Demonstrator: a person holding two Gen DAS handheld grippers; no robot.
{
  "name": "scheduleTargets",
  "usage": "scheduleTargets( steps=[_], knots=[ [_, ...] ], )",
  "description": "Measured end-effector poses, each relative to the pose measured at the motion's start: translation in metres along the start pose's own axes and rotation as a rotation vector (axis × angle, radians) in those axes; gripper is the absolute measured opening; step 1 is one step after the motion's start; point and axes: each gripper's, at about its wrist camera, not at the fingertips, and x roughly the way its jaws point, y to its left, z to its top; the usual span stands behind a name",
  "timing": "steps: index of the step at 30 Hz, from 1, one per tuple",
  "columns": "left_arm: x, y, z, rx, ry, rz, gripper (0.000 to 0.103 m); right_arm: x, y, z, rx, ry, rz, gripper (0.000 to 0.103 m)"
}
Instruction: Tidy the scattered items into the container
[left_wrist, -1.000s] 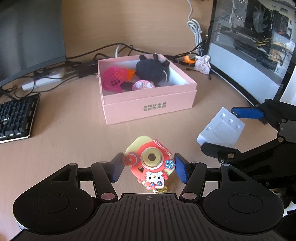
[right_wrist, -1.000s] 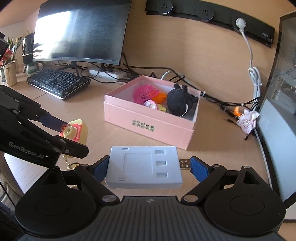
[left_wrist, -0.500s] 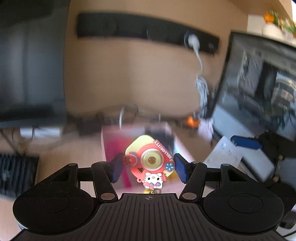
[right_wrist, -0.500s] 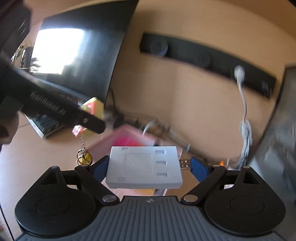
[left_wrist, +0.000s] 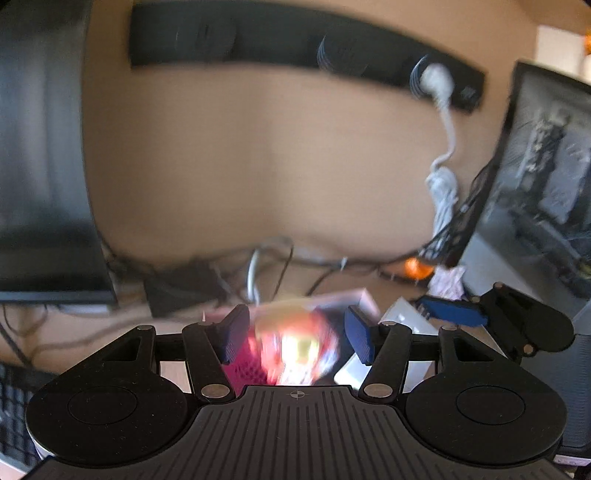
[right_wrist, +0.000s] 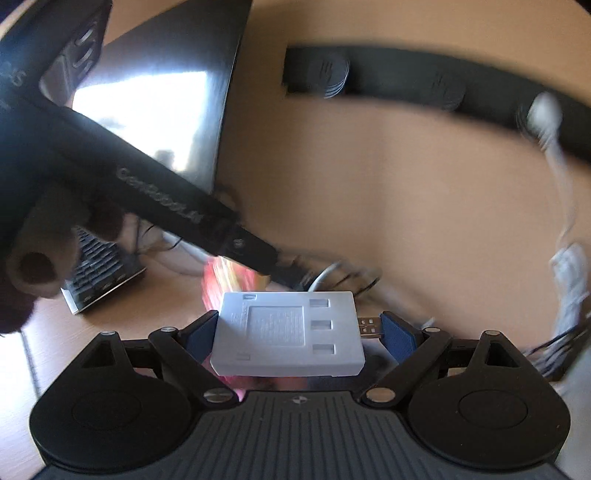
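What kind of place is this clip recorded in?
Most likely a home or office computer desk: a dark monitor, a keyboard on the wooden desktop, and an open computer case with tangled cables.
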Motion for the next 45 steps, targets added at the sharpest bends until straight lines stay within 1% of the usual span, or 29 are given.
scheduleTargets(
  steps=[1,2,5,6,7,11,13,16,19,21,22,26,27,28,29,30,31,33,34,35,37,39,43,45],
  knots=[
    [0.008,0.002,-0.001,-0.012,0.017,0.005,0.085,0.009,-0.002,-0.004,0.017,0.042,0.038,0.092],
    [0.014,0.004,-0.003,-0.020,0.027,0.014,0.086,0.014,-0.003,-0.009,0.029,0.061,0.049,0.092],
    [0.021,0.009,-0.007,-0.025,0.034,0.037,0.088,0.020,-0.006,-0.021,0.051,0.074,0.054,0.092],
    [0.021,0.011,-0.009,-0.030,0.031,0.046,0.093,0.020,-0.008,-0.023,0.066,0.075,0.055,0.092],
    [0.021,0.011,-0.010,-0.034,0.027,0.059,0.095,0.020,-0.011,-0.025,0.078,0.075,0.050,0.093],
    [0.016,0.009,-0.022,-0.017,0.021,0.107,0.097,0.011,-0.024,-0.028,0.100,0.050,-0.013,0.096],
    [0.013,0.006,-0.029,-0.007,0.021,0.116,0.098,0.007,-0.028,-0.026,0.110,0.041,-0.042,0.099],
    [0.006,-0.001,-0.039,0.017,0.012,0.120,0.101,-0.002,-0.035,-0.025,0.111,0.030,-0.101,0.100],
    [0.002,-0.011,-0.046,0.057,0.014,0.104,0.101,-0.008,-0.045,-0.025,0.117,0.026,-0.176,0.100],
    [0.000,-0.016,-0.049,0.066,0.020,0.095,0.101,-0.013,-0.055,-0.026,0.128,0.026,-0.243,0.100],
    [0.000,-0.018,-0.049,0.065,0.021,0.092,0.102,-0.012,-0.060,-0.026,0.131,0.031,-0.286,0.100],
    [-0.004,-0.021,-0.052,0.045,0.020,0.064,0.102,-0.004,-0.080,-0.035,0.102,0.066,-0.525,0.100],
    [-0.005,-0.022,-0.052,0.040,0.021,0.054,0.102,-0.001,-0.085,-0.039,0.095,0.086,-0.567,0.096],
    [-0.006,-0.023,-0.053,0.040,0.021,0.043,0.102,0.004,-0.092,-0.042,0.085,0.108,-0.599,0.086],
    [-0.006,-0.024,-0.053,0.042,0.023,0.032,0.102,0.010,-0.098,-0.046,0.072,0.135,-0.626,0.081],
    [-0.006,-0.025,-0.053,0.044,0.027,0.023,0.102,0.015,-0.102,-0.048,0.058,0.157,-0.650,0.073],
    [-0.005,-0.025,-0.054,0.045,0.031,0.016,0.102,0.022,-0.108,-0.050,0.044,0.173,-0.677,0.069],
    [0.000,-0.026,-0.054,0.043,0.044,0.004,0.102,0.035,-0.117,-0.050,0.027,0.182,-0.717,0.064],
    [0.003,-0.025,-0.054,0.039,0.052,-0.002,0.102,0.044,-0.122,-0.048,0.021,0.184,-0.731,0.058],
    [0.005,-0.025,-0.054,0.036,0.059,-0.007,0.102,0.053,-0.129,-0.045,0.025,0.187,-0.738,0.053],
    [0.011,-0.025,-0.054,0.035,0.071,-0.017,0.102,0.071,-0.145,-0.038,0.071,0.194,-0.739,0.041],
    [0.014,-0.025,-0.053,0.037,0.074,-0.023,0.102,0.090,-0.160,-0.034,0.103,0.211,-0.750,0.033],
    [0.017,-0.020,-0.051,0.025,0.077,-0.030,0.102,0.121,-0.184,-0.036,0.122,0.258,-0.761,0.032],
    [0.018,-0.017,-0.050,0.018,0.083,-0.032,0.102,0.131,-0.192,-0.038,0.121,0.261,-0.754,0.032]
  ],
)
